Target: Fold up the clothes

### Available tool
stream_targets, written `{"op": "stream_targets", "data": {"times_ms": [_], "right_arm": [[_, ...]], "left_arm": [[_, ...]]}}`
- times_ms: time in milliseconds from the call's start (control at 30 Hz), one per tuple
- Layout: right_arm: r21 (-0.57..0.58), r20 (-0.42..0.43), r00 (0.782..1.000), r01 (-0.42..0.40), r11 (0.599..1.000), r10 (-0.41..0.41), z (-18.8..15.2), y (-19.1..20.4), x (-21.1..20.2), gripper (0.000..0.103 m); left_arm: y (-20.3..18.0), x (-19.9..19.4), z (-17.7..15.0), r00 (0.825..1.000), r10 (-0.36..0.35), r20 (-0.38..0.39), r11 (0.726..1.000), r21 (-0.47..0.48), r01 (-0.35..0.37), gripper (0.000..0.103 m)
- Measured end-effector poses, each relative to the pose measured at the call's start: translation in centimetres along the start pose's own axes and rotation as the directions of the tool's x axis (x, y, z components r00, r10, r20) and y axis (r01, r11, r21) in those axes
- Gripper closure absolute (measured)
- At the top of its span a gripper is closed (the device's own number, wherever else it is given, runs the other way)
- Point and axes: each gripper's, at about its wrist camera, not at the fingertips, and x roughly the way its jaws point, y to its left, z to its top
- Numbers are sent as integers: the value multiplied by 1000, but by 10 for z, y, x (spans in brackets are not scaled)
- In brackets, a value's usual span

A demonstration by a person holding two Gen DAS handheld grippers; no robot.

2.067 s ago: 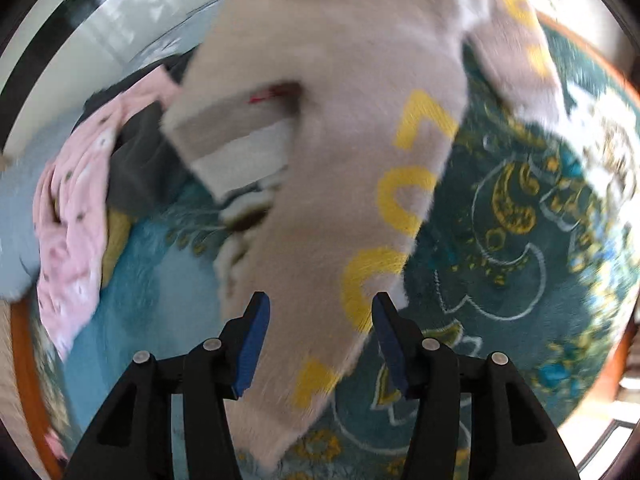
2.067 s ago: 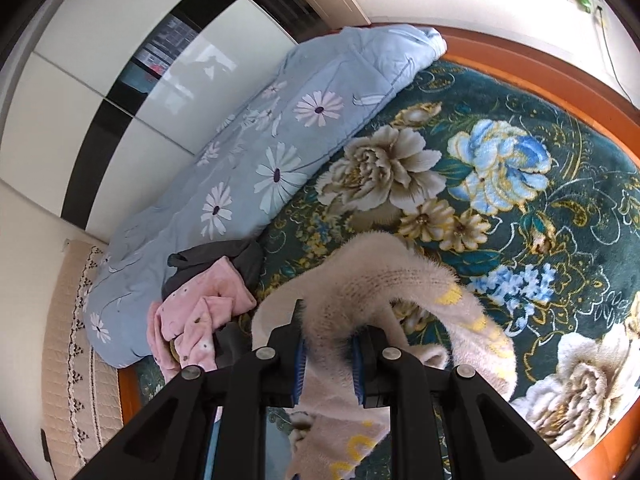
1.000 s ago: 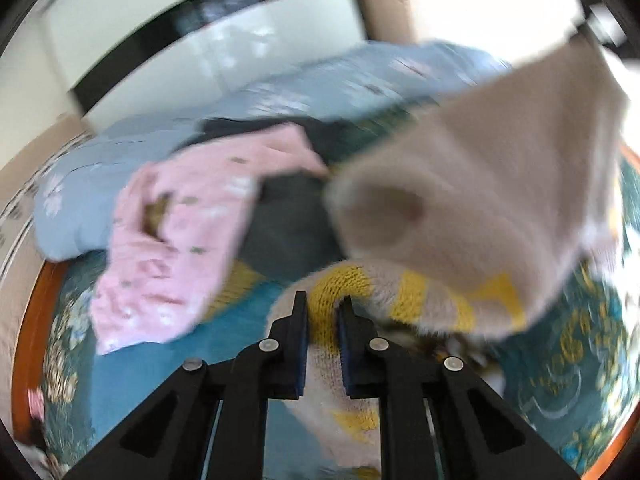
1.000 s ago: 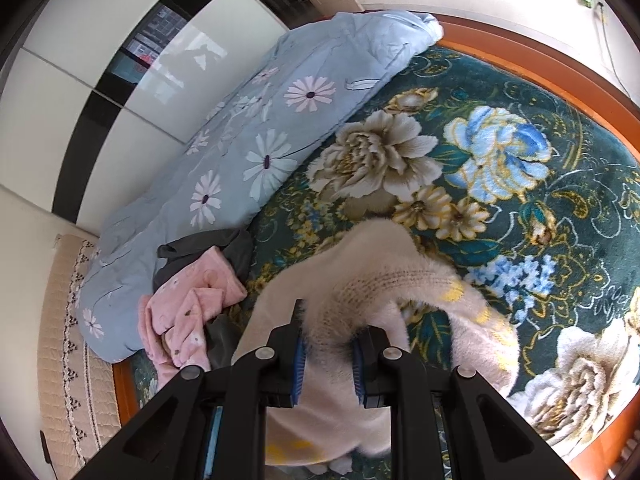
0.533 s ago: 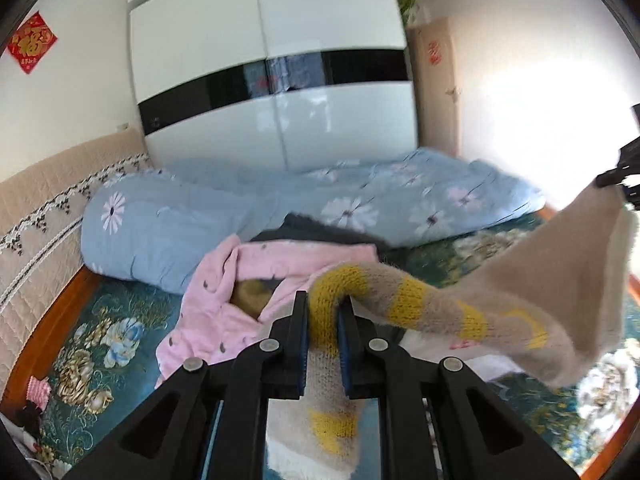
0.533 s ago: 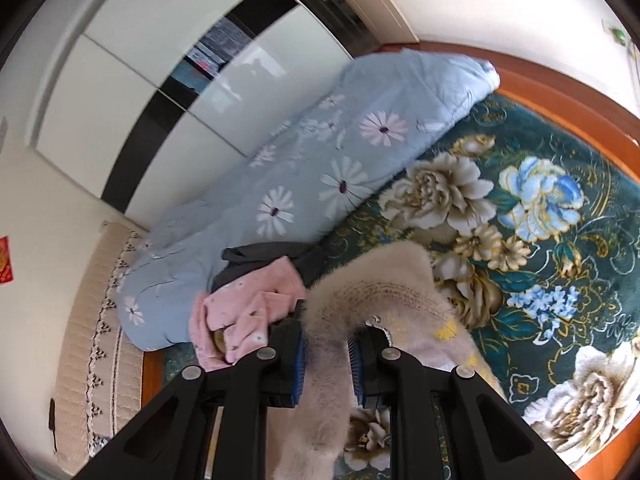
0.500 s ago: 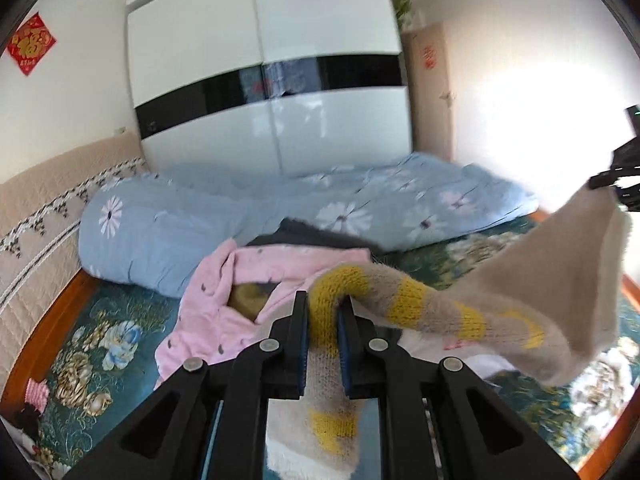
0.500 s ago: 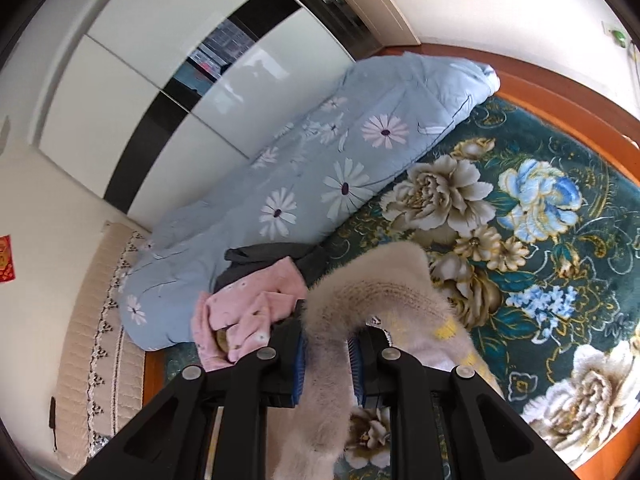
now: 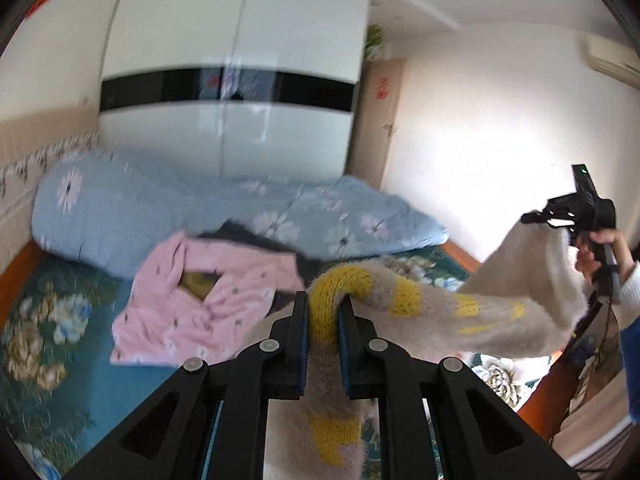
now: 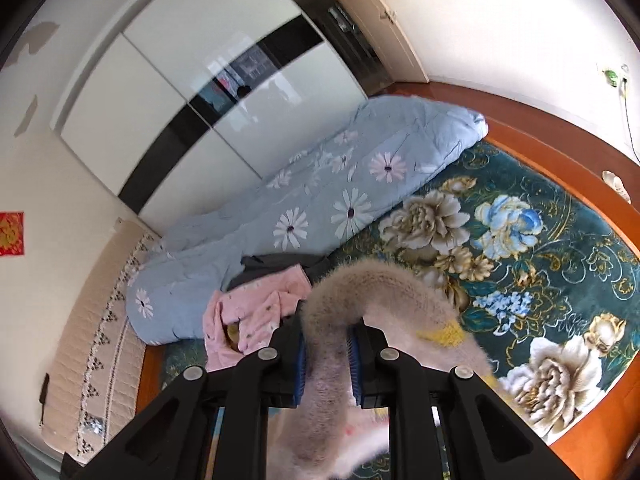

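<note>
A fuzzy beige sweater with yellow markings [image 9: 460, 316] hangs in the air, stretched between my two grippers above the bed. My left gripper [image 9: 323, 316] is shut on a yellow-striped edge of it. My right gripper [image 10: 326, 332] is shut on another edge of the sweater [image 10: 380, 292], and it also shows at the right of the left wrist view [image 9: 576, 216], held in a hand. The rest of the sweater droops below both grippers.
A pink garment [image 9: 208, 296] [image 10: 256, 312] lies over a dark one [image 10: 280, 264] on the teal floral bedspread [image 10: 540, 248]. A rolled blue daisy quilt [image 9: 160, 216] [image 10: 320, 208] lies behind them. A white wardrobe [image 9: 232, 80] and the orange-brown bed frame [image 10: 560, 148] bound the bed.
My left gripper has closed on the sweater's striped edge and both grippers have risen, lifting and spreading the sweater. Both views have tilted up toward the wardrobe.
</note>
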Motion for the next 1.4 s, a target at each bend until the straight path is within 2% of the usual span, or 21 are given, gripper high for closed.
{"op": "stream_targets", "data": {"times_ms": [67, 167, 233, 300, 333, 400, 433, 533, 667, 733, 867, 1000, 1133, 1167, 1200, 1267, 1400], "right_arm": [[-10, -76, 997, 27, 1000, -27, -5, 6, 38, 85], [-11, -201, 977, 76, 997, -77, -26, 8, 104, 85], [-2, -288, 952, 111, 994, -107, -41, 5, 157, 85], [18, -366, 922, 140, 990, -123, -58, -2, 206, 85], [25, -396, 909, 150, 988, -128, -66, -4, 227, 85], [35, -447, 884, 173, 984, -139, -80, -8, 266, 85], [29, -454, 879, 180, 983, -148, -82, -8, 280, 85], [7, -453, 875, 193, 981, -169, -77, -6, 312, 85], [40, -450, 874, 223, 974, -181, -55, -10, 340, 85], [91, -451, 876, 239, 967, -174, -48, -17, 356, 85], [238, -462, 880, 240, 941, -107, -42, -41, 387, 85], [299, -462, 884, 237, 924, -77, -39, -53, 409, 81], [356, -438, 898, 213, 910, -39, -34, -54, 424, 71], [363, -431, 902, 200, 910, -27, -33, -53, 427, 59], [370, -423, 906, 187, 910, -14, -32, -51, 430, 50], [360, -412, 911, 167, 918, -4, -29, -47, 432, 47], [301, -398, 917, 146, 942, -15, -23, -38, 428, 47]], "left_arm": [[17, 29, -9, 997, 27, -78, 999, -45, -31, 90], [48, 82, -35, 974, 55, -221, 988, -126, -84, 90], [67, 112, -57, 949, 71, -307, 977, -171, -129, 90], [86, 142, -81, 916, 81, -394, 960, -216, -177, 90], [94, 153, -87, 905, 84, -416, 954, -229, -194, 90], [108, 169, -90, 895, 92, -436, 945, -244, -216, 90], [115, 177, -92, 890, 96, -446, 941, -251, -227, 90], [135, 200, -97, 873, 106, -475, 926, -273, -261, 90], [162, 232, -103, 850, 118, -514, 904, -299, -306, 90], [176, 247, -107, 837, 123, -533, 892, -311, -329, 90], [199, 283, -112, 808, 117, -578, 872, -329, -362, 90], [217, 313, -116, 784, 109, -612, 853, -347, -389, 90], [226, 329, -113, 783, 101, -614, 840, -368, -398, 85], [227, 330, -111, 784, 106, -611, 836, -372, -403, 84], [228, 329, -109, 791, 107, -603, 833, -380, -403, 83], [232, 322, -104, 808, 98, -581, 818, -415, -398, 67], [230, 301, -90, 846, 92, -526, 796, -472, -380, 65]]}}
